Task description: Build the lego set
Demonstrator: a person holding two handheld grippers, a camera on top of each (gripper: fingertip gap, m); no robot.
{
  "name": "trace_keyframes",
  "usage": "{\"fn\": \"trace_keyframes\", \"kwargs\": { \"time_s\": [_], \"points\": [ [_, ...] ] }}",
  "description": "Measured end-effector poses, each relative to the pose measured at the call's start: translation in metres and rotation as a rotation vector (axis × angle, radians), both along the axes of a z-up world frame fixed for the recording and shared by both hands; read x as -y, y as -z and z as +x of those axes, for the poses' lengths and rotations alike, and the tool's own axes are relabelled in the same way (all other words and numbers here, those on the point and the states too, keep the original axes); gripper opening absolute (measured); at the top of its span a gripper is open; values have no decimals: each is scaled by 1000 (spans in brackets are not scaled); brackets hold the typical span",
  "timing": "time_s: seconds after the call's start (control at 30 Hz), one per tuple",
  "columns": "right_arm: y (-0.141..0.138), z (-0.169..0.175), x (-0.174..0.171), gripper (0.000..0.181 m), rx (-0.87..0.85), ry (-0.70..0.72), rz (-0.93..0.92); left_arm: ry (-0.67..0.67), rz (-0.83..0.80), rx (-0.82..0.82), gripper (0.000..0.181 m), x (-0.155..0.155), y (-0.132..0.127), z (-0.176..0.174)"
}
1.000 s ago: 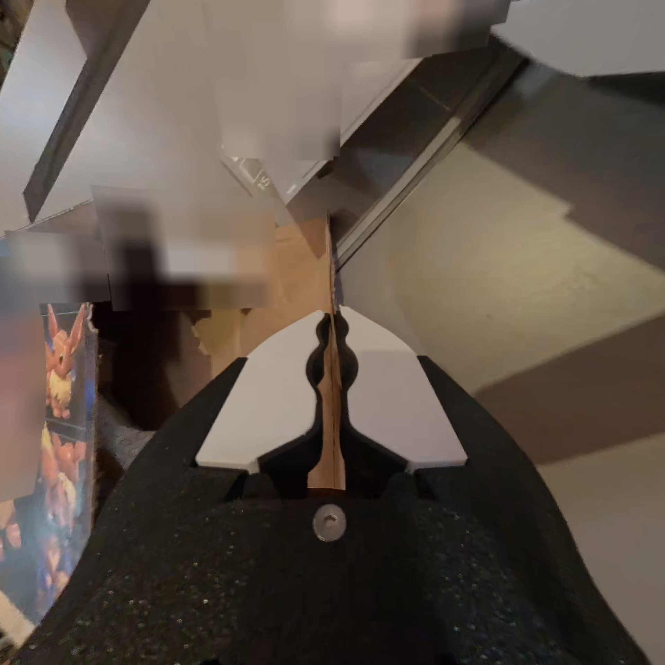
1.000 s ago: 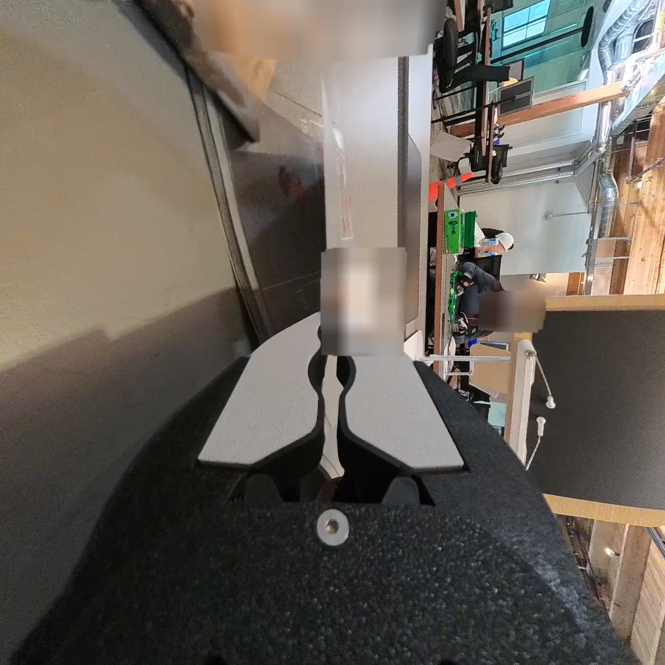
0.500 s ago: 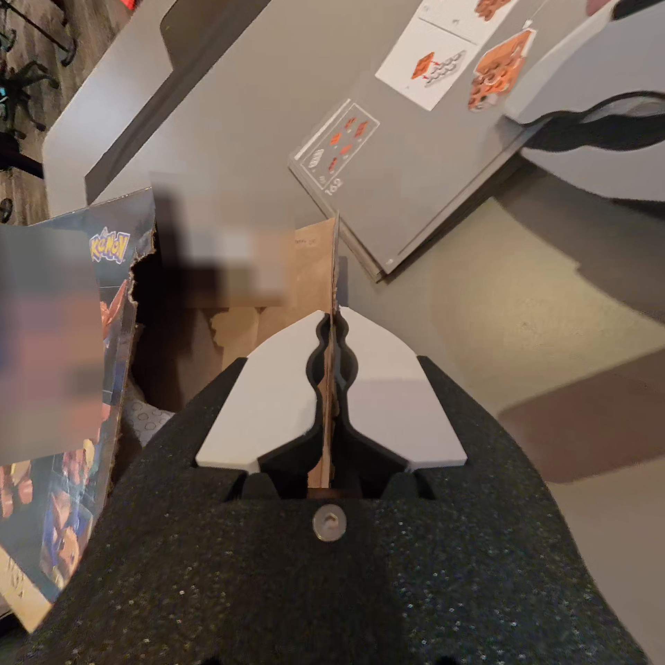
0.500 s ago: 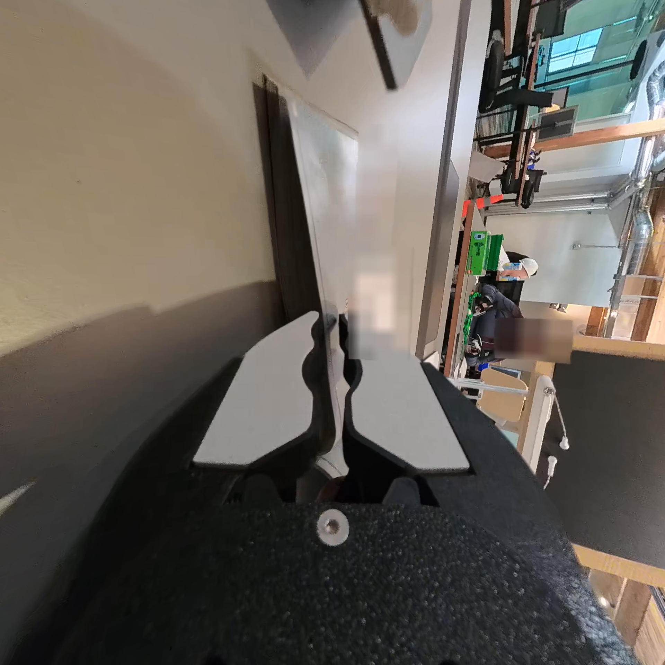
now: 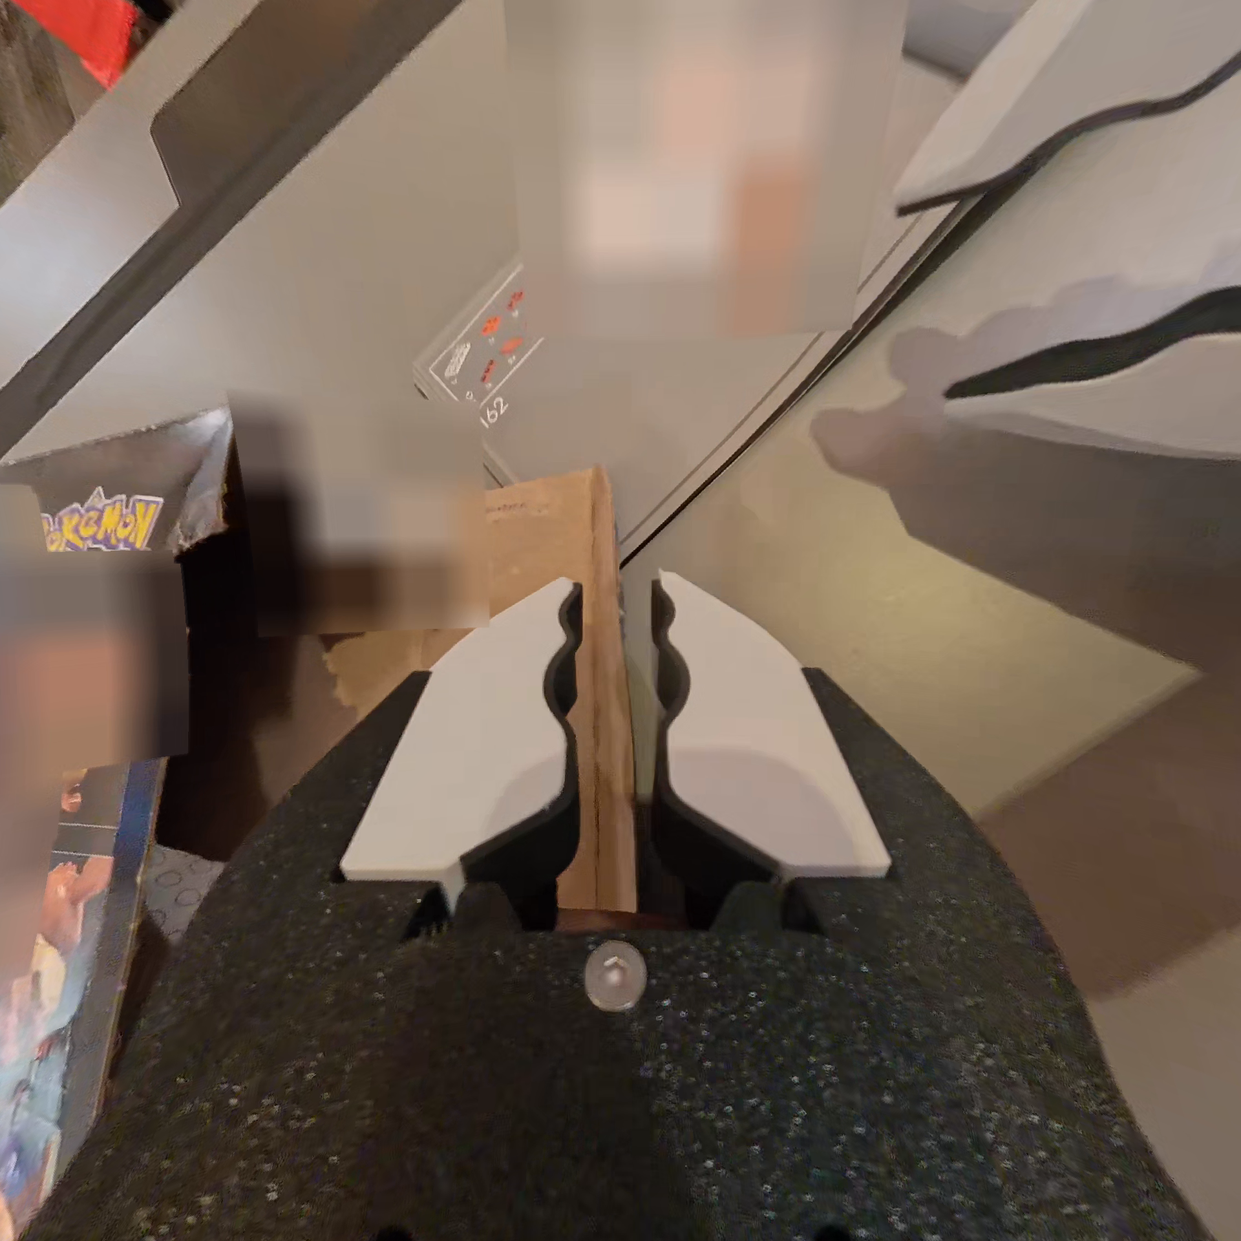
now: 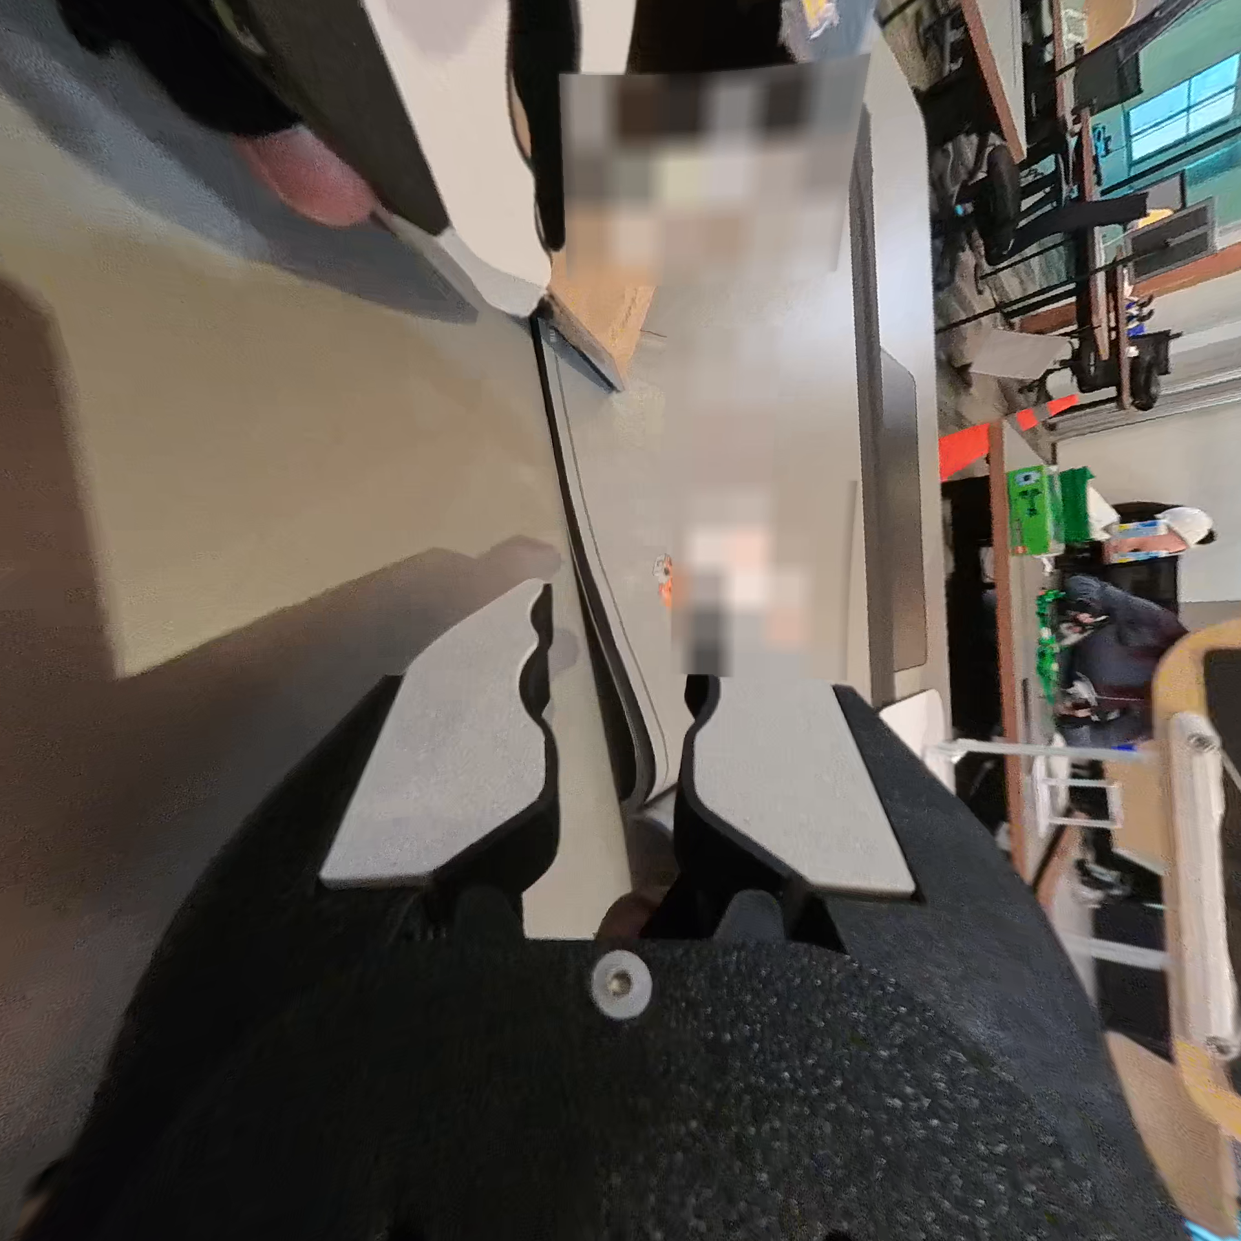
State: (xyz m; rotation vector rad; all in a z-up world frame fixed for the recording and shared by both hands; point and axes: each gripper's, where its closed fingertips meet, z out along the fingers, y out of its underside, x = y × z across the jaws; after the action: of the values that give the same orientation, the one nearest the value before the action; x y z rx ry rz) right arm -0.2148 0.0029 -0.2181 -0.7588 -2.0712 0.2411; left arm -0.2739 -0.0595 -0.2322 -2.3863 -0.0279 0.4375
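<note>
The open printed lego box [image 5: 101,940] stands at the left in the left wrist view. Its brown cardboard flap [image 5: 608,671] stands upright between the jaws of my left gripper [image 5: 612,591]. The jaws are slightly apart, with a gap on each side of the flap. The grey instruction booklet [image 5: 403,268] lies open behind the box. In the right wrist view the booklet's edge [image 6: 624,739] runs between the parted jaws of my right gripper [image 6: 621,645] without being pinched. The right gripper also shows in the left wrist view [image 5: 927,302], at the upper right.
The beige table [image 5: 873,671] spreads to the right of the box. A patterned plastic bag [image 5: 181,893] lies inside the box. In the right wrist view, shelves, a green box [image 6: 1041,510] and a person [image 6: 1108,645] are far behind the table. About 9 centimetres separates my left fingertips from my right.
Both grippers have opened. The left one has loosened from the box flap and the right one from the booklet, which has dropped flatter toward the table.
</note>
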Motion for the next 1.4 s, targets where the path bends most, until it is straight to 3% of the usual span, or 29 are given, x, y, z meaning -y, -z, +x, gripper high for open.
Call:
{"fn": "trace_keyframes", "kwargs": {
  "time_s": [0.2, 0.4, 0.47, 0.57, 0.67, 0.83, 0.97, 1.1, 1.4],
  "points": [
    [-33, 65, -21, 39, -72, 61, -214, 114, 260, 31, 25, -21, -35, 24],
    [-85, 176, -75, 39, -149, 158, -422, 240, 417, 24, 25, -44, -52, 55],
    [-100, 217, -107, 38, -154, 214, -453, 266, 431, 14, 25, -49, -54, 62],
    [-113, 272, -184, 37, -145, 359, -383, 273, 452, 19, 24, -57, -56, 68],
    [-106, 304, -267, 34, -54, 483, -352, 259, 478, 44, 24, -63, -57, 72],
    [-65, 310, -383, 27, 240, 569, -197, 211, 504, 61, 24, -68, -51, 71],
    [-24, 302, -438, 24, 550, 370, 133, 203, 492, 51, 23, -69, -41, 72],
    [8, 285, -458, 22, 695, 140, 212, 215, 436, 43, 23, -72, -26, 70],
    [27, 280, -476, 19, 897, -30, 295, 274, 313, -14, 23, -77, -9, 75]
  ]
}}
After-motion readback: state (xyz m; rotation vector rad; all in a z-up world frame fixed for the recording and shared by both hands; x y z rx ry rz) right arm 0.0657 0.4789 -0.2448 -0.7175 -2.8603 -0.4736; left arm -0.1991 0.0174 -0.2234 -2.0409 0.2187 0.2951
